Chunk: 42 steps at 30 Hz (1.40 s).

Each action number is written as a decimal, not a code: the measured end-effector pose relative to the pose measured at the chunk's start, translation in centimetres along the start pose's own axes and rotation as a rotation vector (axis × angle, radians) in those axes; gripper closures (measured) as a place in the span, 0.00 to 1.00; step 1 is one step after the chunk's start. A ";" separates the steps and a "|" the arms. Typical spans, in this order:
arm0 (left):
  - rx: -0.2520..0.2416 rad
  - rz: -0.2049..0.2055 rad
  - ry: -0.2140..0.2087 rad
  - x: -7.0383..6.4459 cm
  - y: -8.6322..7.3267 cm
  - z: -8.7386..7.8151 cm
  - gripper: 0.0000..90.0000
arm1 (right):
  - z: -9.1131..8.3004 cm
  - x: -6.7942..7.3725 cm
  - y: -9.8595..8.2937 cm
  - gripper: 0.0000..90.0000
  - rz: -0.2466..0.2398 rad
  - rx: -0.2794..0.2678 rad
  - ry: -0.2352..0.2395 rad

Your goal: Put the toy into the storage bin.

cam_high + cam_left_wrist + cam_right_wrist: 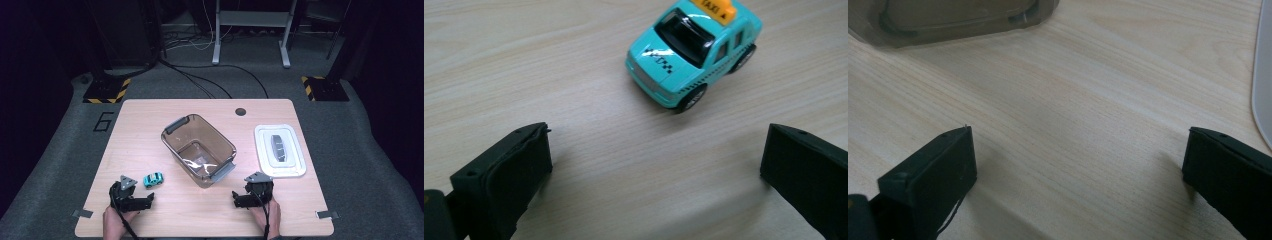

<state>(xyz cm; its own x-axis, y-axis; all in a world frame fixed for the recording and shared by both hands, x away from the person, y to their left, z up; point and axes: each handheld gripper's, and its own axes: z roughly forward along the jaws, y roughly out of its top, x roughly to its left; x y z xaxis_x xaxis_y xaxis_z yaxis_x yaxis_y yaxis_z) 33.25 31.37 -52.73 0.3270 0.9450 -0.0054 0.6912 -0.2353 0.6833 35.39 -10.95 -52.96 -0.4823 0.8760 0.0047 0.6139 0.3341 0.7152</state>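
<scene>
A small teal toy taxi (153,179) with an orange roof sign rests on the wooden table, left of a clear brown plastic bin (198,149). In the left gripper view the taxi (694,50) lies just ahead of the open jaws, slightly right of centre, not between them. My left gripper (129,192) sits near the table's front edge, just below and left of the taxi, open and empty. My right gripper (255,191) stands open near the front edge, below the bin's near corner, with bare wood between its jaws (1078,165).
A white lid (279,150) with a grey handle lies flat right of the bin; its edge (1262,80) shows in the right gripper view. The bin's base (963,20) is just ahead of the right gripper. A cable hole (240,111) is near the far edge.
</scene>
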 end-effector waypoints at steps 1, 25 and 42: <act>-0.007 -0.013 -0.018 -0.1 0.1 0.0 0.00 | 0.0 0.0 0.0 0.00 -0.004 -0.001 0.000; -0.072 -0.078 -0.051 -3.3 2.0 0.6 0.13 | 0.0 0.0 -0.1 0.01 0.007 -0.004 -0.014; -0.075 -0.095 -0.001 -2.9 3.9 3.0 0.16 | -0.1 0.0 -0.1 0.01 0.012 -0.004 -0.019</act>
<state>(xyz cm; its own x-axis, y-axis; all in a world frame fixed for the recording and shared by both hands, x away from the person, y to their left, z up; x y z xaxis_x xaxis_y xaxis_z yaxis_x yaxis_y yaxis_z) 36.91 26.99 -52.21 0.2630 0.9620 -0.0736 0.6693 -0.1270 0.7321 35.33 -11.02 -52.97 -0.4626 0.8865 -0.0004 0.6171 0.3224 0.7178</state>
